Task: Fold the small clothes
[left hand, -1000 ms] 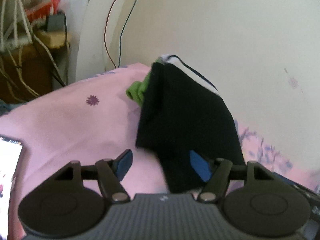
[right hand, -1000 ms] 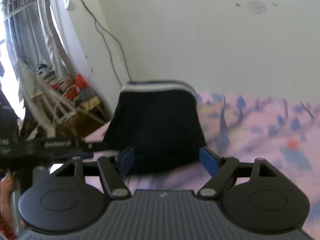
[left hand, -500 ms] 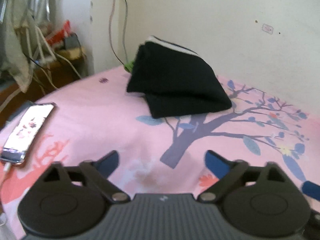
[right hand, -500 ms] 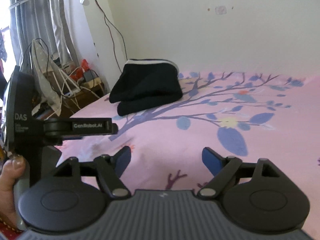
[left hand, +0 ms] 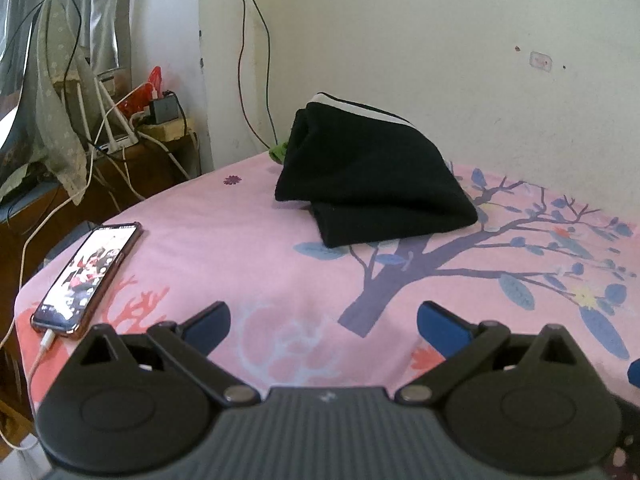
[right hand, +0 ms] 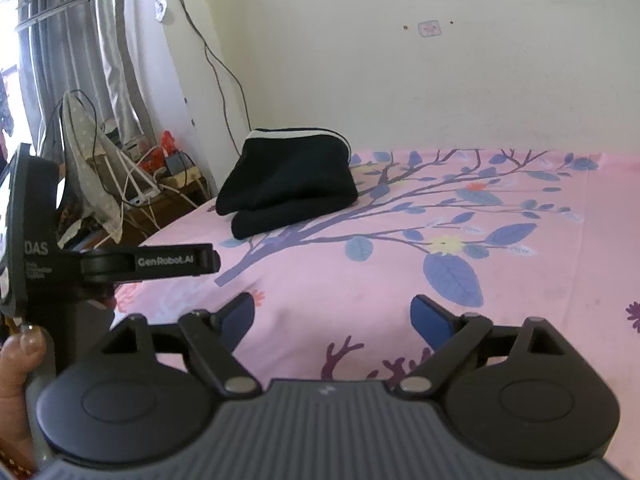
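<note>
Pink tree-print bedsheet (left hand: 280,264), frame center: folded black garment (left hand: 372,184) looks finished; left gripper (left hand: 323,322) and right gripper (right hand: 332,318) gape wide, holding nothing.

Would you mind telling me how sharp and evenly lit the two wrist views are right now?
Left wrist view: fairly sharp; the folded black garment and phone read clearly, the fisheye bending the bedsheet edge. Right wrist view: also sharp, but the window at far left is blown out, and the garment's folds merge into flat black.
</note>
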